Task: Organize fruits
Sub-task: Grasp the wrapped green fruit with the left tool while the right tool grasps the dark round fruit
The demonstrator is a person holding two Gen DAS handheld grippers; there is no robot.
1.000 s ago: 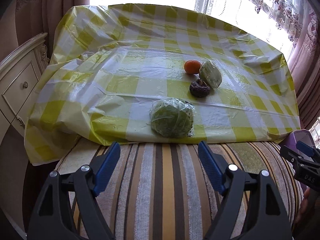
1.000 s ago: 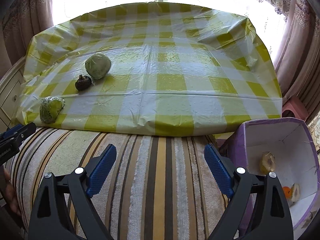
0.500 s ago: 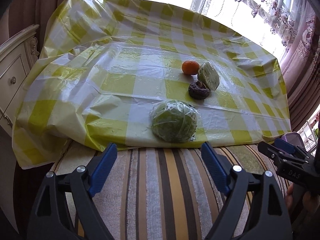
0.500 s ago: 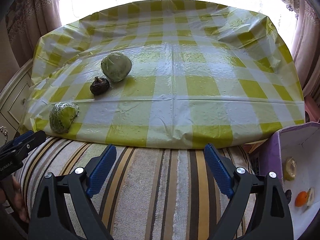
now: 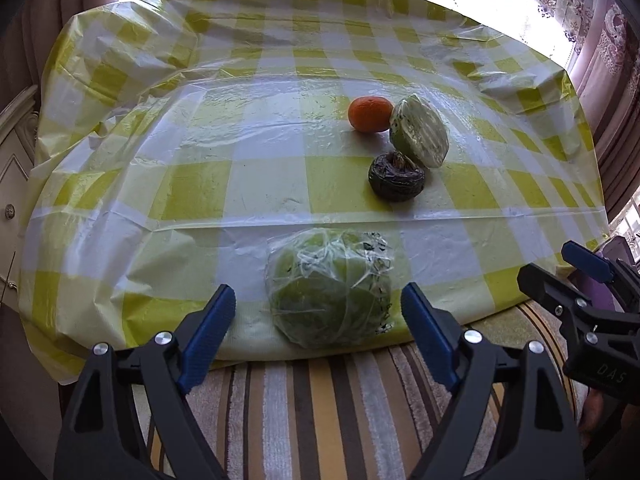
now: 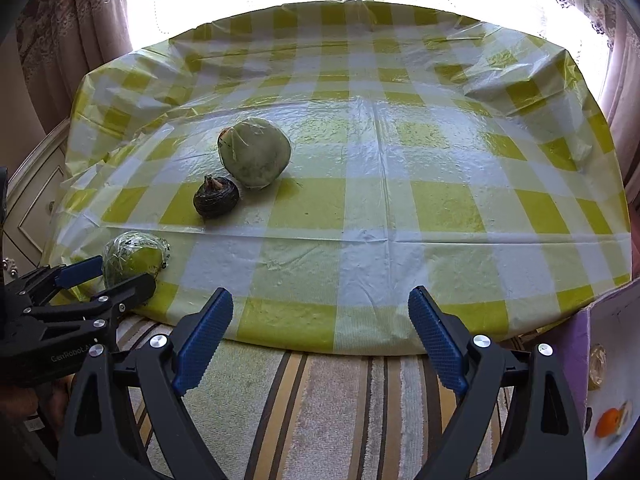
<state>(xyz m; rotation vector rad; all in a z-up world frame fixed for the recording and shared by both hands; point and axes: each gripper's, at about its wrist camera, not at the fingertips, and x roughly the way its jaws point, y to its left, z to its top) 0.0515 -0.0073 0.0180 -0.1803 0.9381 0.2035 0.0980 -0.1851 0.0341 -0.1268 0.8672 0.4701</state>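
A green cabbage in clear wrap (image 5: 330, 304) lies at the near edge of the checked plastic cloth (image 5: 240, 184). My left gripper (image 5: 318, 300) hovers just short of it. Its jaws are closing, the cabbage lies ahead between the fingertips, and the pads do not touch it. Farther back sit an orange (image 5: 370, 114), a wrapped pale green half vegetable (image 5: 420, 136) and a dark brown bulb (image 5: 396, 180). My right gripper (image 6: 321, 300) stands open and empty over the cloth's near edge, to the right of the left gripper (image 6: 120, 274).
A purple box (image 6: 576, 344) at the lower right holds an orange (image 6: 608, 422) and a pale piece (image 6: 596, 366). A striped cover (image 5: 320, 400) lies under both grippers. A white dresser (image 5: 12, 184) stands at the left, with curtains and a bright window behind.
Both grippers have moved forward toward the cloth. The wrapped cabbage now sits right at the left fingertips. The purple box has slid toward the right edge of the right wrist view.
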